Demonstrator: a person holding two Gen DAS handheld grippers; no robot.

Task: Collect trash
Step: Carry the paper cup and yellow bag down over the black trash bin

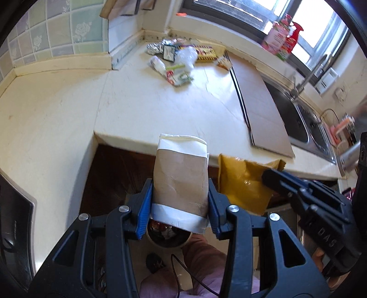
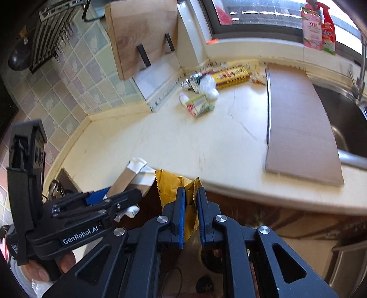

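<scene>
A cream kitchen desk [image 1: 142, 100] runs under a tiled wall [image 1: 57, 39] and a window [image 2: 263, 13], with a steel sink [image 1: 296, 119] at its right end. Far back in the corner lies a pile of trash [image 1: 176, 59]: crumpled foil, clear plastic, small wrappers and a yellow packet. A flat sheet of cardboard [image 2: 300, 123] lies on the desk between that pile and the sink, its right edge reaching the basin. A wooden board [image 2: 142, 34] leans against the wall on the far left, and two spray bottles [image 2: 318, 27] stand on the window sill.

Near the front edge, off the desk, the left gripper [image 1: 180, 206] pinches a brown paper cup with white rims [image 1: 181, 176], squeezed between its blue pads. Just to its right, the right gripper [image 2: 191, 215] has its jaws pressed nearly together on a yellow wrapper [image 2: 181, 185]. Below the cup sits a round bin [image 1: 168, 236] holding scraps, beside a person's pink sleeve [image 1: 201, 268].
</scene>
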